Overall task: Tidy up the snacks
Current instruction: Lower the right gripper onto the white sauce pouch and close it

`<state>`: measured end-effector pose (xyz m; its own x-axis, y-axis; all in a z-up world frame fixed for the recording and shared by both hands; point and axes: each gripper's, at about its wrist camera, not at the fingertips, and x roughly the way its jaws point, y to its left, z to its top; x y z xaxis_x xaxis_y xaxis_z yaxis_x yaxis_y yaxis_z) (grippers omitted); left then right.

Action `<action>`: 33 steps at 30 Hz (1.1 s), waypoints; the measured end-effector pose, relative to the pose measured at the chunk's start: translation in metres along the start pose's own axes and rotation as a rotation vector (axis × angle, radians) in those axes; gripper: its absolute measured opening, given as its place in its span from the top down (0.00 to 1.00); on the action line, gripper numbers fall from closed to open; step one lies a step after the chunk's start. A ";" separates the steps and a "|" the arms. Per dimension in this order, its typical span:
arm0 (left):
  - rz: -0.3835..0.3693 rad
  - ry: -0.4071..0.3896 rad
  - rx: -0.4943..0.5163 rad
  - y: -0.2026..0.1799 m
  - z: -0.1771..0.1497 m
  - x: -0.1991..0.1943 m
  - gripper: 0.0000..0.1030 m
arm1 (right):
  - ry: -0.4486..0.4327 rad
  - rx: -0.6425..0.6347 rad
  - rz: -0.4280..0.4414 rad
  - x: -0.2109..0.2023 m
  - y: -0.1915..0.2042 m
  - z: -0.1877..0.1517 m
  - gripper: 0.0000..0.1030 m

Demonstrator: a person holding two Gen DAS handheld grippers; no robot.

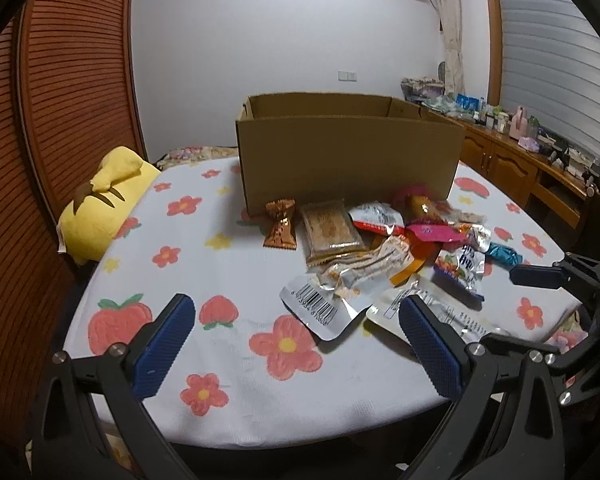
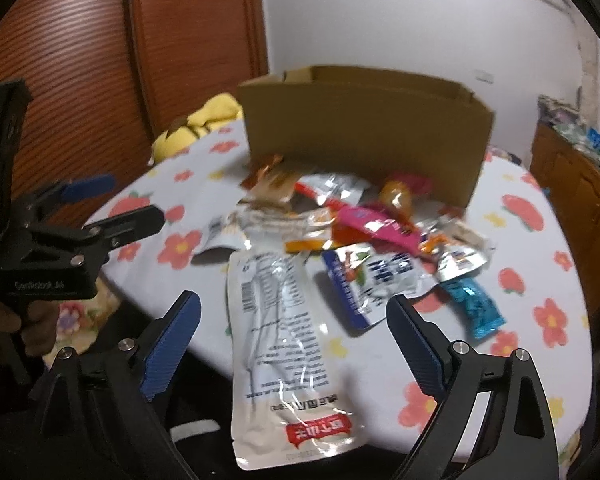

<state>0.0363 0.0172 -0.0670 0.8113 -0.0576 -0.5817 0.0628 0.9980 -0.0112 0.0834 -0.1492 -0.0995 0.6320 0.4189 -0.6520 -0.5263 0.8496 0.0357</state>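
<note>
An open cardboard box (image 1: 348, 156) (image 2: 364, 128) stands at the back of the flower-print table (image 1: 228, 272). Several snack packets lie in a pile (image 1: 380, 248) (image 2: 360, 220) in front of it. A long white pouch (image 2: 284, 340) lies nearest, between the right gripper's fingers and hanging over the table's front edge. A blue-and-white packet (image 2: 374, 280) and a teal candy bar (image 2: 476, 304) lie beside it. My left gripper (image 1: 296, 320) is open and empty above the table, left of the pile. My right gripper (image 2: 294, 316) is open, over the white pouch.
A yellow plush (image 1: 104, 200) (image 2: 196, 128) lies at the table's left edge. A wooden louvred door (image 1: 60, 92) stands left. A wooden sideboard (image 1: 520, 152) with small items runs along the right wall. The left gripper also shows in the right wrist view (image 2: 112, 200).
</note>
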 end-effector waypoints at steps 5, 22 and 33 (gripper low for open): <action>0.005 0.035 0.012 0.005 -0.003 0.014 0.01 | 0.067 -0.022 0.033 0.017 0.004 -0.004 0.19; -0.019 0.091 -0.013 0.014 -0.008 0.031 0.01 | 0.187 -0.076 0.031 0.052 0.007 -0.007 0.22; -0.026 0.097 -0.031 0.020 -0.010 0.033 0.01 | 0.191 -0.138 -0.002 0.059 0.012 -0.004 0.38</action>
<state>0.0583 0.0353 -0.0945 0.7494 -0.0820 -0.6570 0.0638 0.9966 -0.0516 0.1123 -0.1153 -0.1403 0.5208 0.3383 -0.7838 -0.6067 0.7926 -0.0610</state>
